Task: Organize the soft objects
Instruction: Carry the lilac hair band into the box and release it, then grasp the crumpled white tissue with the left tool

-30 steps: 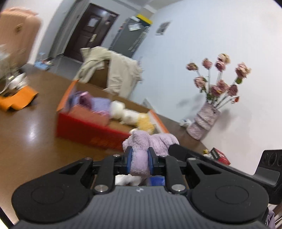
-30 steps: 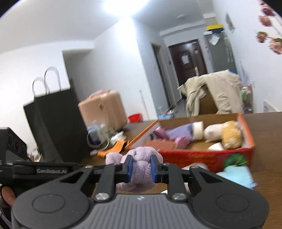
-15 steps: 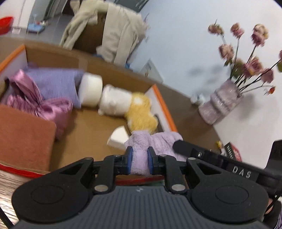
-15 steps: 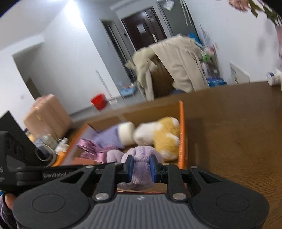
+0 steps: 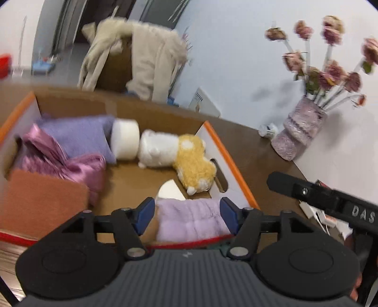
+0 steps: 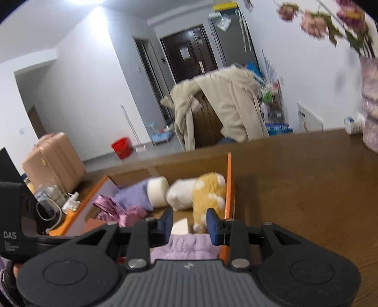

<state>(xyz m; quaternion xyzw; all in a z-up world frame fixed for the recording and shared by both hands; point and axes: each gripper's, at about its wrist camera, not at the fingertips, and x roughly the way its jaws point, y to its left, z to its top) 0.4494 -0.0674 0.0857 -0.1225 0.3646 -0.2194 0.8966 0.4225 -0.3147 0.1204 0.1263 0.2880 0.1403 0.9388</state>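
a: left gripper (image 5: 187,216), right gripper (image 6: 189,224): state?
b: both spread wide, gripping nothing. lilac plush (image 5: 191,219) lies in the cardboard box (image 5: 226,153), at its near wall, between the blue pads.
a: risk?
b: withdrawing pads may snag the plush, dragging it over the wall.

Lavender plush (image 5: 191,219) with lower part hidden behind left hand-held gripper (image 5: 186,213) body, its shape unclear, flowers (image 6: 316,19) blurred and cut off at upper right of the frame, vase (image 6: 369,104) cropped at right edge, orange-brown pad (image 5: 40,200) smeared at lower left
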